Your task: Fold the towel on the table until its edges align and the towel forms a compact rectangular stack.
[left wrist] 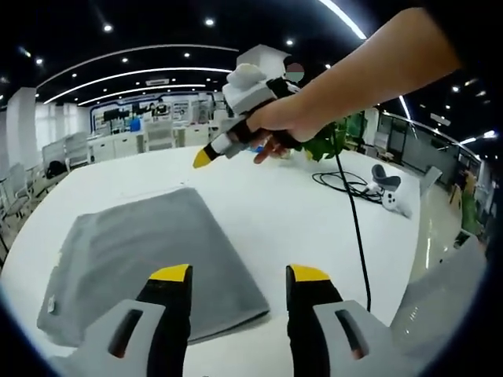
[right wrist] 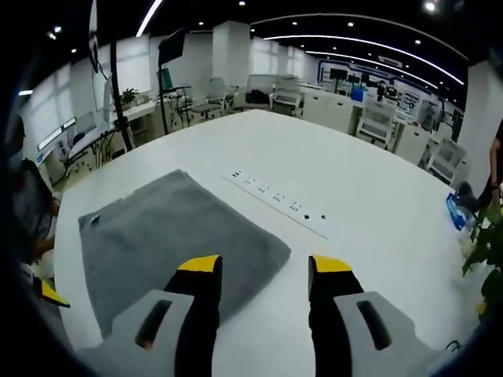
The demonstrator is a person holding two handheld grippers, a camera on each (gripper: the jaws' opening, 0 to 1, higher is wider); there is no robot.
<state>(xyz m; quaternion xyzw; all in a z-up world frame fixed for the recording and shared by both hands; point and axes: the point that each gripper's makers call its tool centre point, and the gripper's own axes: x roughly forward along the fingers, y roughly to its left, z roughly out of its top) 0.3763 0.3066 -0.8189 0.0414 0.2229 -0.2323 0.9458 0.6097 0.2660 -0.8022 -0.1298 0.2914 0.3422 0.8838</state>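
Around us stretches a big open office with bright strip lights in the ceiling, and under both grippers lies a wide white table (left wrist: 299,212). In the left gripper view we see the left gripper (left wrist: 240,273) low over the table, its yellow-tipped jaws spread well apart and holding nothing. Its left jaw overlaps the near edge of the grey towel (left wrist: 149,251); we cannot tell whether it touches the cloth. The towel lies flat on the table as a rough rectangle, with a small tag near its outer corner.

In the right gripper view the right gripper (right wrist: 263,265) also stands with its jaws wide apart and empty. Its left jaw sits over the near corner of the towel (right wrist: 173,232); contact is again unclear. Beyond the towel, a row of sockets (right wrist: 275,200) is set into the tabletop.

From the left gripper view we see the right gripper (left wrist: 206,155) held up in the air above the far side of the table, gripped by a hand (left wrist: 283,122) on a bare arm. Only its yellow tip shows plainly, so its opening is hard to judge there. A black cable (left wrist: 354,212) runs across the table toward a white controller (left wrist: 389,188), and a green plant (left wrist: 334,141) stands behind the hand, partly hidden by it.

No box or tray shows on the table.
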